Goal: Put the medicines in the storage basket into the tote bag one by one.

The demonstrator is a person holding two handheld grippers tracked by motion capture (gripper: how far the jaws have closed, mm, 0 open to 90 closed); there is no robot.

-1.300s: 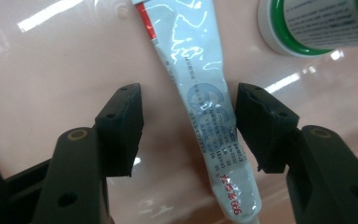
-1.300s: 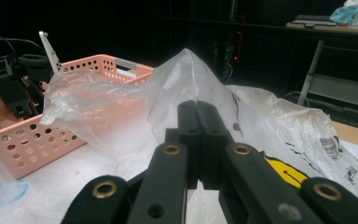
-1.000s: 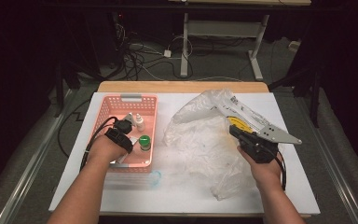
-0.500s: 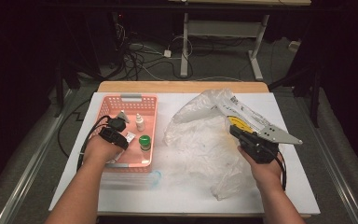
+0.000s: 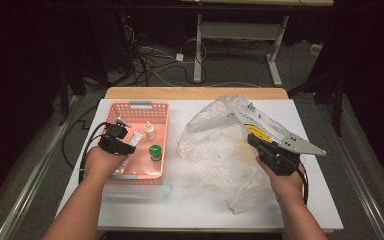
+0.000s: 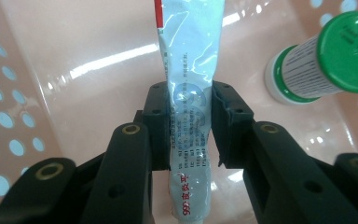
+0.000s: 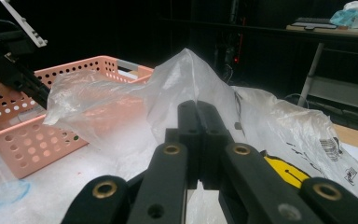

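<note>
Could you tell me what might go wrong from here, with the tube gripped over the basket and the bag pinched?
The tube is clamped low on its soft body, so it may slide or squeeze out. The green-capped bottle stands close and could be knocked. The plastic bag, thin film in the right gripper, might tear or slip free.

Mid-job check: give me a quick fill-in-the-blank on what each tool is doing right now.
The left tool is shut on a white ____ with printed text.
That item sits over the floor of the pink ____.
The bottle standing near the left tool has a ____ cap.
The right tool pinches the clear plastic ____.

Missing words: tube; basket; green; bag
</note>
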